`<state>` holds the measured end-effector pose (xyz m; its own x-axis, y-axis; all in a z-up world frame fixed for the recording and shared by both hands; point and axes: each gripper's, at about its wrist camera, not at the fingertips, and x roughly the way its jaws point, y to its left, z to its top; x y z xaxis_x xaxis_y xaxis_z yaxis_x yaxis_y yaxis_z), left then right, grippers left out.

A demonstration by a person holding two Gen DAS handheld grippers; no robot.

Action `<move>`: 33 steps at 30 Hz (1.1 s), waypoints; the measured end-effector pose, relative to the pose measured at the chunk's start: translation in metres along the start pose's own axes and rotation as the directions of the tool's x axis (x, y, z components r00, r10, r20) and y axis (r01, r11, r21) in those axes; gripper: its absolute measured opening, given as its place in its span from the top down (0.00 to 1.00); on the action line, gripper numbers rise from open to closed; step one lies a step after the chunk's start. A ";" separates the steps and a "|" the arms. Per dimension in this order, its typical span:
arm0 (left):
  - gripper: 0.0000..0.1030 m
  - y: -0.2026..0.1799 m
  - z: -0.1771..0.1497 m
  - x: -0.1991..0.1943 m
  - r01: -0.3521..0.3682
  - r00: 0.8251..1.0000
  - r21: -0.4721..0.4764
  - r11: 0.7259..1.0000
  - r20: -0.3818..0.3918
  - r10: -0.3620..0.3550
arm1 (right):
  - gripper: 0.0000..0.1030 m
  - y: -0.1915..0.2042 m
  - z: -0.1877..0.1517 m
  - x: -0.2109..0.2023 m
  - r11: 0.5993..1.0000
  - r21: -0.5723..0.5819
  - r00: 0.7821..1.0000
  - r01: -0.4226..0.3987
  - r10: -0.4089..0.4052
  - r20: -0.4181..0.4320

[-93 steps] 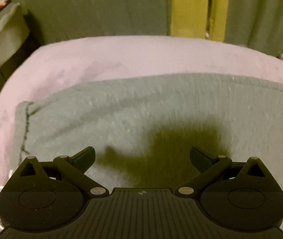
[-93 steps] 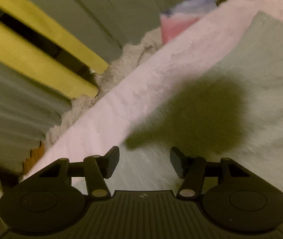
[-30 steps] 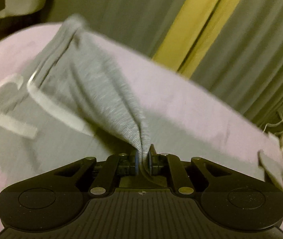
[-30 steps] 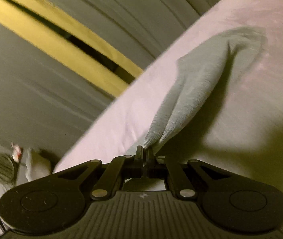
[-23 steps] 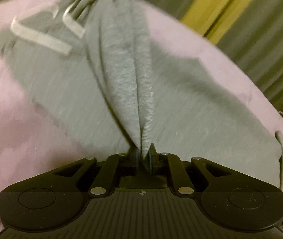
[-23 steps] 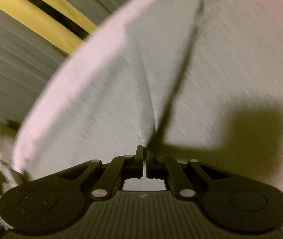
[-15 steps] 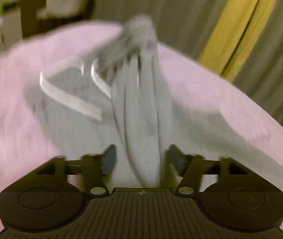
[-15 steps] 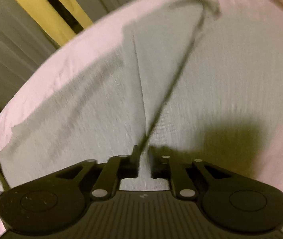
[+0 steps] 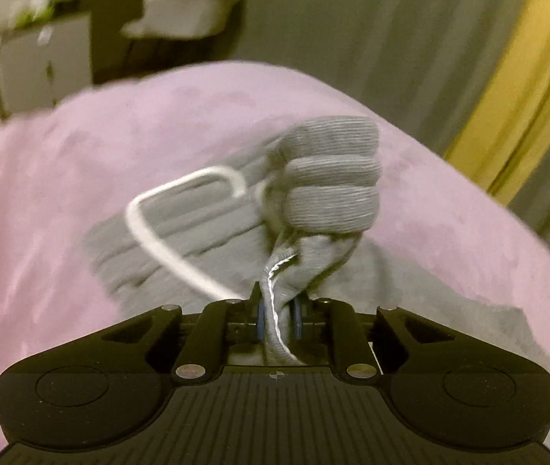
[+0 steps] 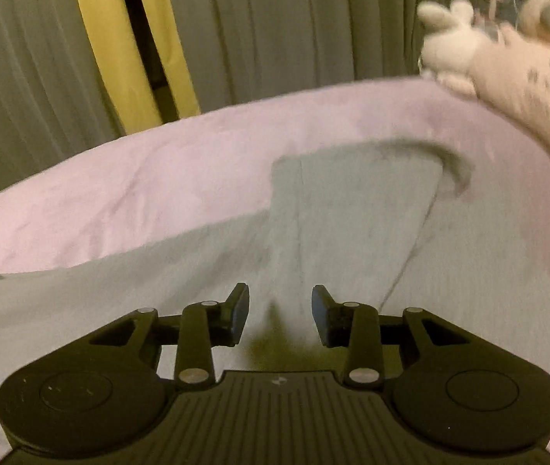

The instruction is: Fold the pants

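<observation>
Grey pants lie on a pink blanket [image 9: 61, 178]. In the left wrist view my left gripper [image 9: 278, 316] is shut on a bunched fold of the pants [image 9: 286, 275] beside the ribbed waistband [image 9: 331, 178]; a white drawstring [image 9: 147, 232] loops to the left. In the right wrist view the pants [image 10: 352, 224] lie flat, folded over, with a curled edge at the far right. My right gripper [image 10: 279, 312] is open and empty just above the cloth.
Grey and yellow curtains [image 10: 127, 50] hang behind the bed. A plush toy and a patterned pillow [image 10: 507, 62] lie at the far right. A dark shelf with a white item [image 9: 189, 4] stands beyond the bed's left end.
Both grippers carried pinched cloth across the bed and released it. My left gripper has since shut on the cloth near the waistband. My right gripper has opened and stays open.
</observation>
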<state>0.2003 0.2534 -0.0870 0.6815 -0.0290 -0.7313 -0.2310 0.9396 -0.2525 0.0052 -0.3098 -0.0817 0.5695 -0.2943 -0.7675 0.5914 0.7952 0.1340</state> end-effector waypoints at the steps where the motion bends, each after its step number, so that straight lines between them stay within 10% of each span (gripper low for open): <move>1: 0.84 0.014 -0.007 -0.003 0.027 0.999 -0.055 0.998 -0.015 -0.028 | 0.65 0.001 0.005 0.006 1.000 -0.011 1.000 0.008 -0.008 0.010; 4: 0.81 0.043 -0.021 -0.002 0.075 0.997 -0.162 0.984 -0.022 -0.079 | 0.62 0.004 0.023 0.036 1.000 -0.021 1.000 -0.001 0.002 0.023; 15: 0.77 0.048 -0.040 -0.018 0.056 0.997 -0.083 0.995 0.051 -0.051 | 0.65 0.025 0.067 0.161 0.966 -0.105 0.966 0.236 -0.245 -0.080; 17: 0.74 0.050 -0.036 -0.018 0.065 0.997 -0.105 0.992 0.037 -0.061 | 0.89 0.028 0.064 0.160 0.957 -0.134 0.962 0.257 -0.266 -0.056; 28: 0.24 0.038 -0.047 -0.042 0.132 0.990 -0.074 0.989 0.059 -0.128 | 0.93 -0.084 0.034 0.000 0.931 0.277 0.933 0.239 -0.299 0.202; 33: 0.14 0.033 -0.049 -0.043 0.167 0.986 -0.126 0.978 0.048 -0.162 | 0.94 -0.183 -0.020 -0.039 0.831 0.495 0.933 0.253 -0.344 0.101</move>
<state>0.1301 0.2687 -0.0949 0.7424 -0.1645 -0.6494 -0.1999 0.8708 -0.4491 -0.1372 -0.4334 -0.0886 0.3859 -0.6020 -0.6990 0.9182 0.3244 0.2275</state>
